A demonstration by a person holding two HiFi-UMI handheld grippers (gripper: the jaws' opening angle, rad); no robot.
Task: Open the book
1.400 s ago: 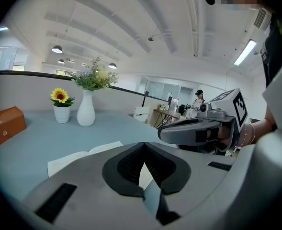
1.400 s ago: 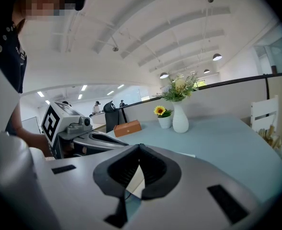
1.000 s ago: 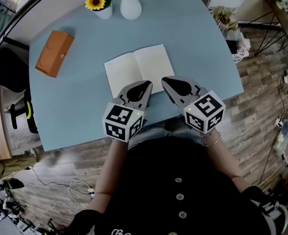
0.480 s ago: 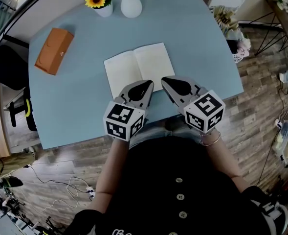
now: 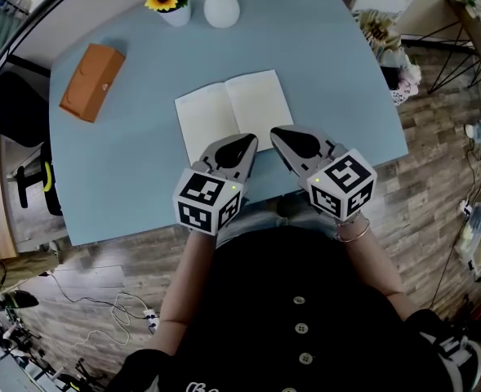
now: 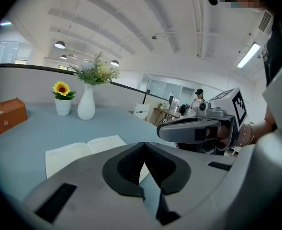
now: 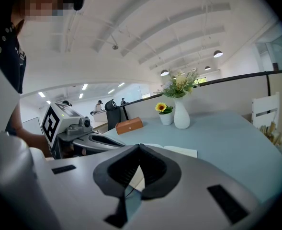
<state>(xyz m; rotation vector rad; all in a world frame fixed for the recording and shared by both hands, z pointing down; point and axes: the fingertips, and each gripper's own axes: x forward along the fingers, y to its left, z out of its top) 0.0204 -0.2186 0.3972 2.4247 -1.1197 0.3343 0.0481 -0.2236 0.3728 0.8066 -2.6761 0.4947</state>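
Found book (image 5: 233, 114) lying open and flat, pale pages up, near the middle of blue worktop (image 5: 134, 178). Observed left tool (image 5: 242, 144) and right tool (image 5: 282, 135) side by side at the near part of the worktop, both pointing away from the person, tips at or just over the book's near edge. Unable to determine contact with the pages. Confirmed in left gripper view jaws closed tip to tip, with nothing between them. Confirmed likewise in right gripper view jaws brought together and empty. Noted a marker cube at the rear of each tool, nearest the person. Recorded at far edge of worktop a white vase (image 5: 221, 6) with greenery and, just beside it on the left, a small white pot with sunflower (image 5: 165, 2). Recorded orange-brown box (image 5: 91, 84) lying toward the left side of the worktop, well apart from the book. Seen below the worktop wood-pattern floor (image 5: 436, 137), with cables (image 5: 118, 309) at lower left.
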